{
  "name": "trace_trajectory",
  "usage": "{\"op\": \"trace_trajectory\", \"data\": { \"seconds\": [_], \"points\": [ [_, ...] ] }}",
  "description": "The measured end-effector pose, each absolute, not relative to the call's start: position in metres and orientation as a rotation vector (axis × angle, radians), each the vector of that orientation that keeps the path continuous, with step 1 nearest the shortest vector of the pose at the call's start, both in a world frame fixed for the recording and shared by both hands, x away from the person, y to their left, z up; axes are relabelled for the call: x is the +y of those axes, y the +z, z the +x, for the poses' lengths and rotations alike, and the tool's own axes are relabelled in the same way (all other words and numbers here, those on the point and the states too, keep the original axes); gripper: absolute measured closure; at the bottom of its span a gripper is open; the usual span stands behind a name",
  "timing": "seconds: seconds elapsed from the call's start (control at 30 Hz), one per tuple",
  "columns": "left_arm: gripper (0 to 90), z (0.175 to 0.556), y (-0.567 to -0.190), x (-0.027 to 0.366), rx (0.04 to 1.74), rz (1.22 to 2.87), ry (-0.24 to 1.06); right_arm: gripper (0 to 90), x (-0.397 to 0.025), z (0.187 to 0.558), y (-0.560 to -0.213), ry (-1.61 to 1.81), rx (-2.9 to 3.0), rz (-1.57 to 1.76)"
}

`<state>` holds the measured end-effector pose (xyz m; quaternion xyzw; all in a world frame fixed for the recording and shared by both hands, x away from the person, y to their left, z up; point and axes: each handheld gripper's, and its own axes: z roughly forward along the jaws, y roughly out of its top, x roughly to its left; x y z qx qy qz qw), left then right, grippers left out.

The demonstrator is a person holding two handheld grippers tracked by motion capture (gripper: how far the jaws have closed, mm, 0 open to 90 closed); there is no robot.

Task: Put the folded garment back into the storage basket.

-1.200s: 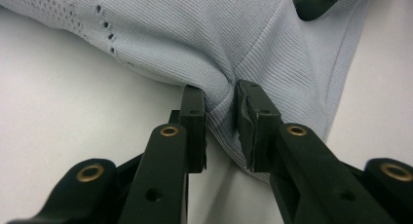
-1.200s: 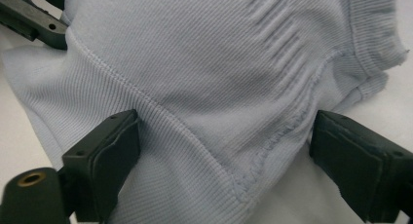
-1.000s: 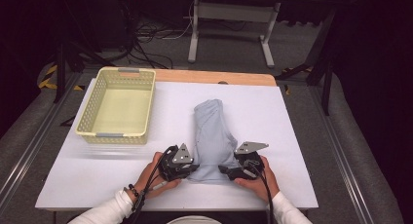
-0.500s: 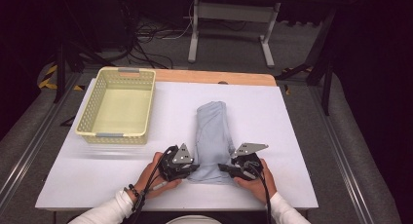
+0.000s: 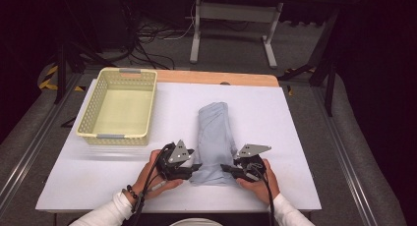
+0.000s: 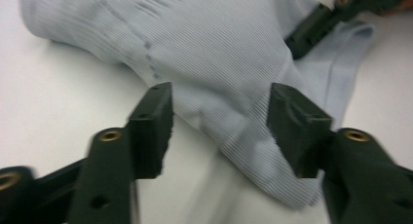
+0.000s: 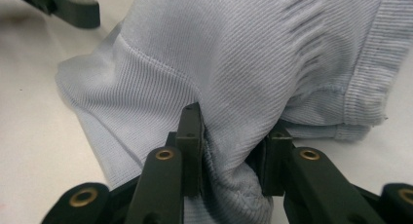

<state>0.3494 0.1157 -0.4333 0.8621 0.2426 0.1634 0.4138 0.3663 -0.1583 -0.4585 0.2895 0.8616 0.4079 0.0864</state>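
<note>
A pale blue ribbed garment [image 5: 215, 137], folded into a long narrow bundle, lies on the white table [image 5: 295, 132] a little right of its middle, its near end between the two grippers; to its left, well apart, a pale yellow perforated basket [image 5: 119, 136] stands near the far left corner with nothing in it; beyond the white top a strip of bare wood [image 5: 216, 77] shows along the far edge, and past that a grey metal stand [image 5: 231, 12] and a tangle of black cables [image 5: 147, 37] sit on the dark floor; nothing lies between the garment and the basket. The left gripper [image 5: 195, 166] rests at the garment's near left corner, and in the left gripper view its jaws stand spread apart with the cloth [image 6: 234, 78] lying between and beyond them, not pinched; the right gripper [image 5: 227, 168] sits at the near right corner, and in the right gripper view its jaws are clamped on a bunched fold of the ribbed fabric [image 7: 253, 63], the hem edge trailing off to one side; each gripper carries a grey three-cornered plate on top and is held in a hand, white sleeves at the bottom of the high view, a dark bead bracelet [image 5: 129, 192] on the left wrist. No label, brand or writing can be read on the garment, the basket or the grippers.
</note>
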Motion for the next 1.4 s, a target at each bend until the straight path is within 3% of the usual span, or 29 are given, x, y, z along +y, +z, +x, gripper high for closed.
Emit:
{"op": "trace_trajectory", "data": {
  "seconds": [0.1,0.4,0.63,0.9,1.03,1.17,1.27,1.4],
  "points": [
    [27.8,0.359,-0.428,0.113,0.66,2.142,0.443,69.4,-0.158,0.366,-0.459,1.212,2.563,0.854],
    [12.9,0.4,-0.421,0.095,0.788,2.076,0.421,68.3,-0.158,0.367,-0.459,1.215,2.563,0.86],
    [6.3,0.433,-0.439,0.086,0.922,2.079,0.312,67.0,-0.159,0.367,-0.459,1.216,2.558,0.863],
    [5.2,0.45,-0.458,0.08,1.0,2.113,0.201,65.9,-0.158,0.367,-0.459,1.213,2.557,0.867],
    [13.6,0.447,-0.458,0.078,0.972,2.116,0.172,65.9,-0.159,0.367,-0.459,1.212,2.558,0.87],
    [45.5,0.444,-0.459,0.078,0.91,2.1,0.048,65.9,-0.159,0.368,-0.459,1.216,2.561,0.871],
    [62.9,0.445,-0.459,0.08,0.885,2.089,0.01,65.9,-0.159,0.368,-0.459,1.215,2.562,0.871],
    [70.7,0.442,-0.456,0.078,0.855,2.108,0.06,66.0,-0.159,0.368,-0.459,1.215,2.561,0.87]
  ]
}}
